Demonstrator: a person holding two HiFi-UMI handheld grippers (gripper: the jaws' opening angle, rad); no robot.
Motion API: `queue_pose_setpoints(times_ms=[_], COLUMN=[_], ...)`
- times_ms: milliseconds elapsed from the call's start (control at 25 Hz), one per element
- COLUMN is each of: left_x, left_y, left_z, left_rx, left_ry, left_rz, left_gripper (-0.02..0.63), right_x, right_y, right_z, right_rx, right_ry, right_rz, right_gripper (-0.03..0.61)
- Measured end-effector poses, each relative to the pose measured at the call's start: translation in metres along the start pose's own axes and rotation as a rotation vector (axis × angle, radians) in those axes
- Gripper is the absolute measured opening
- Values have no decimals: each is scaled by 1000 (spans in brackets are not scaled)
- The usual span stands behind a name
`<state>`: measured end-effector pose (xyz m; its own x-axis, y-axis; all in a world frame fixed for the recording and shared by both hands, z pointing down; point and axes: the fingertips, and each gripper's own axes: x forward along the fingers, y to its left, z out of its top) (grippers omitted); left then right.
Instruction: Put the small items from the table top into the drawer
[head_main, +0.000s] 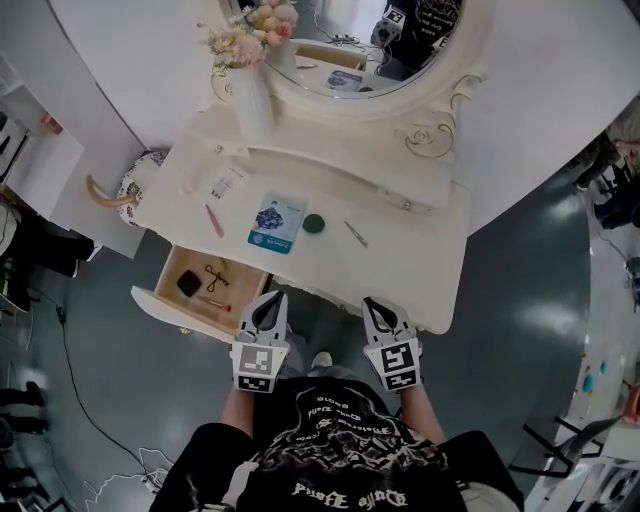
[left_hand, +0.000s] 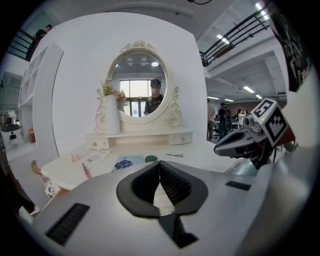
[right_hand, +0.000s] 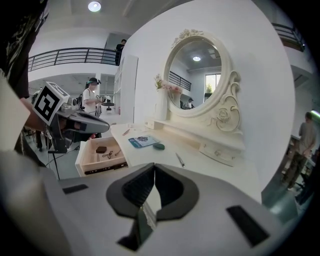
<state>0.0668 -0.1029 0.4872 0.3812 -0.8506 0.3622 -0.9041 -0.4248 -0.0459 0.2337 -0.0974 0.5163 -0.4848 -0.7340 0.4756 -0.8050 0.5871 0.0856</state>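
Observation:
On the white dressing table (head_main: 400, 262) lie a pink pen (head_main: 214, 220), a blue packet (head_main: 277, 222), a dark green round item (head_main: 314, 223) and a thin silver stick (head_main: 356, 234). The drawer (head_main: 163, 268) at the front left stands pulled out; inside are a black block (head_main: 189, 284) and a small dark looped thing (head_main: 218, 276). My left gripper (head_main: 268, 303) and right gripper (head_main: 383, 308) hover side by side before the table's front edge, both shut and empty. The right gripper view shows the drawer (right_hand: 86, 148), packet (right_hand: 143, 141) and silver stick (right_hand: 179, 160) ahead.
A white vase of flowers (head_main: 252, 70) and an oval mirror (head_main: 400, 60) stand at the table's back. A white leaflet (head_main: 228, 182) lies near the vase. A patterned stool (head_main: 135, 185) sits left of the table. Grey floor surrounds it.

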Motion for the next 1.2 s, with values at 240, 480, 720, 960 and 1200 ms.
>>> queue_pose_setpoints(times_ms=[240,480,720,960,1200], left_x=[6,12,25,32,33], left_y=[24,37,51,63,75], left_z=[-7,-14,-12,-13,-21], left_rx=[-34,-51,-41,-17,-35], left_ry=[10,28,28,37,54], left_rz=[18,-12,-42,-78,-93], left_gripper=[15,15,15,15,15], right_x=[18,30,45,61,74], right_y=[-1,-3,-6,-10,-20], right_z=[7,12,17,26,29], right_rx=[4,11,10,9,28], right_ry=[11,32,59,76,103], right_rz=[1,-30,-53,-89,-122], right_gripper=[12,12,12,12,12])
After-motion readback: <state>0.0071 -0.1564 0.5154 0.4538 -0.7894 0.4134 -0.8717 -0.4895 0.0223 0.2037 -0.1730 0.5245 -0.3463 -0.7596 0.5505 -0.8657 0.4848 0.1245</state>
